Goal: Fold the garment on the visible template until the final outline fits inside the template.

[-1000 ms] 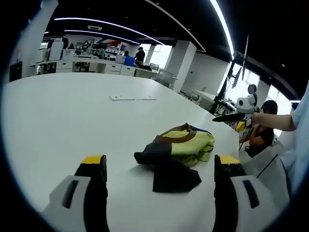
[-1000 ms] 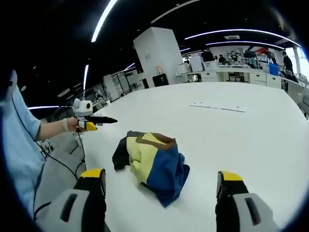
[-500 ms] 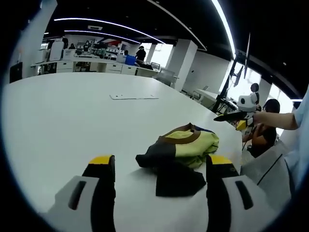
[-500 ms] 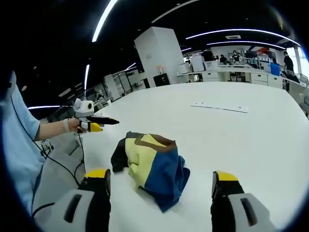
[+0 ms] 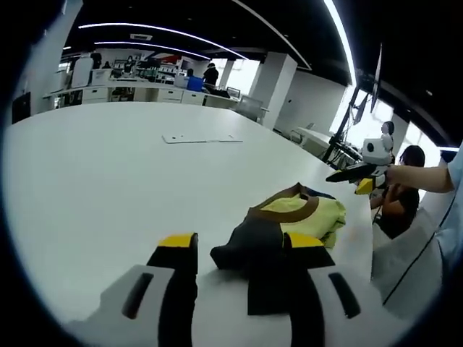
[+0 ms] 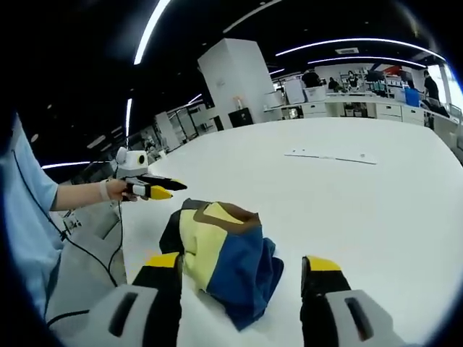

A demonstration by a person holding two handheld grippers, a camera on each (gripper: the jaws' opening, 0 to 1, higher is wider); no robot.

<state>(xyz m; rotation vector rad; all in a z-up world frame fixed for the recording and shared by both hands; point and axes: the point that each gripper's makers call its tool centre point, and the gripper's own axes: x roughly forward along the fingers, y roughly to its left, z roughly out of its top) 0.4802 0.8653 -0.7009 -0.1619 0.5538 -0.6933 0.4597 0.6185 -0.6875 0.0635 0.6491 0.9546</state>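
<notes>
1. The garment [image 5: 286, 224] lies crumpled in a heap on the white table [image 5: 101, 166], near the table's edge on the person's side. In the left gripper view it shows yellow-green cloth with a brown band and a black flap toward the camera; in the right gripper view [image 6: 221, 256] it shows yellow and blue panels with a black part at the left.

2. No marked outline can be made out under or around the heap; a thin pale strip [image 5: 200, 138] lies well apart on the far part of the table, and whether that is the template cannot be told.

3. The left gripper [image 5: 241, 249] has its fingers parted and empty. The black flap lies just ahead, between the tips and reaching under the right-hand finger [image 5: 304, 249]; contact cannot be judged.

4. The right gripper [image 6: 242, 266] is likewise spread and holds nothing. The heap sits straight ahead between its tips, the blue part nearest.

5. The heap has no clear long axis. Its black end faces the left gripper and its blue end the right one, so the two come at it from opposite sides.

6. Both look about equally near; the left seems slightly closer to cloth, so I judge it better placed to take the black edge and start spreading.
</notes>
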